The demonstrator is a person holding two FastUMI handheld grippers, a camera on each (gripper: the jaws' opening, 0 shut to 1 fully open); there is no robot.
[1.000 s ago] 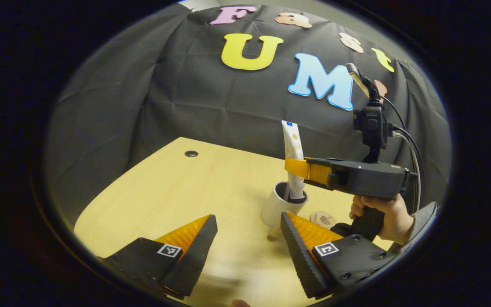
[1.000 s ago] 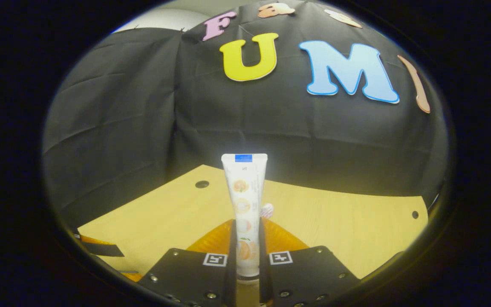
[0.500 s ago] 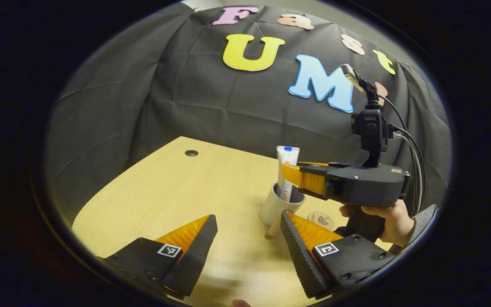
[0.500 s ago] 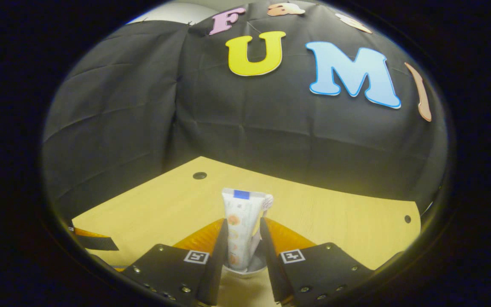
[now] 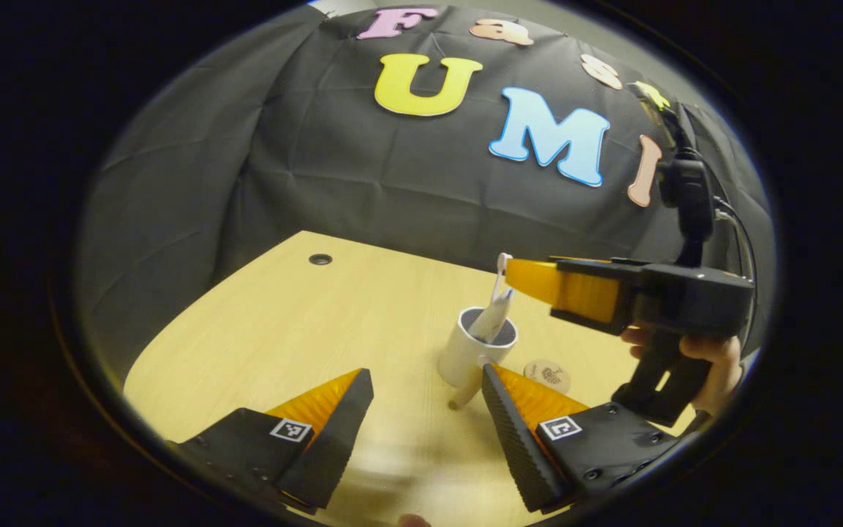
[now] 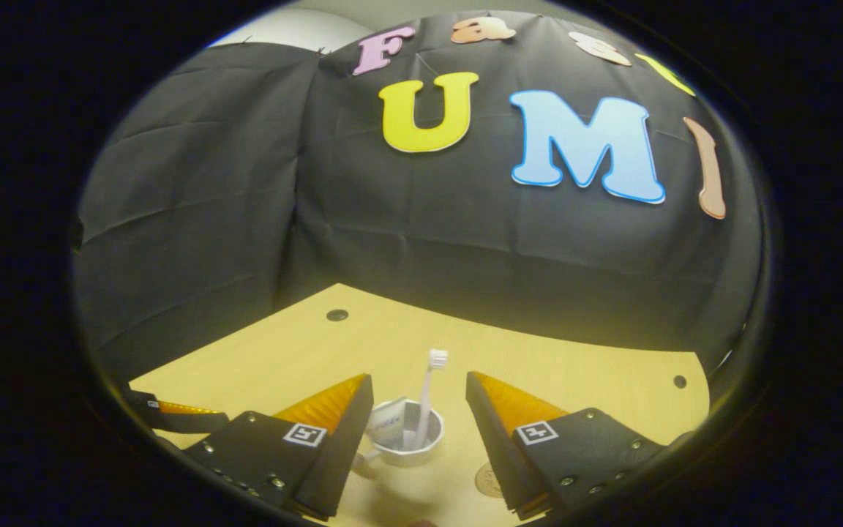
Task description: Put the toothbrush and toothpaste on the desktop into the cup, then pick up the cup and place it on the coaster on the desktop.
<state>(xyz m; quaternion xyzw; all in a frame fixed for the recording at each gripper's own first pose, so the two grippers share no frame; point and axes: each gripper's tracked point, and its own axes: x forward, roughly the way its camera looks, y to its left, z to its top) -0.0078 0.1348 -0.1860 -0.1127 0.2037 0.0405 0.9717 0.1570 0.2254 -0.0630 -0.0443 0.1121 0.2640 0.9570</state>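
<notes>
Both my claws gape, and the cup (image 6: pixel 405 438) holds brush and paste.

My right claw (image 6: pixel 416 413) hangs above the cup, fingers apart and clear of it; the brush (image 6: pixel 429 395) stands upright inside, the paste (image 6: pixel 386 425) slumped beside it against the rim. In the left gripper view my hand (image 5: pixel 714 366) holds that claw level over the desk (image 5: pixel 304 322). My left claw (image 5: pixel 425 410) waits wide apart, low, nearer than the cup. The coaster (image 5: pixel 546 375) lies just beside the cup.

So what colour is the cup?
White. The cup shows best in the left gripper view, standing on the wooden desk.
</notes>
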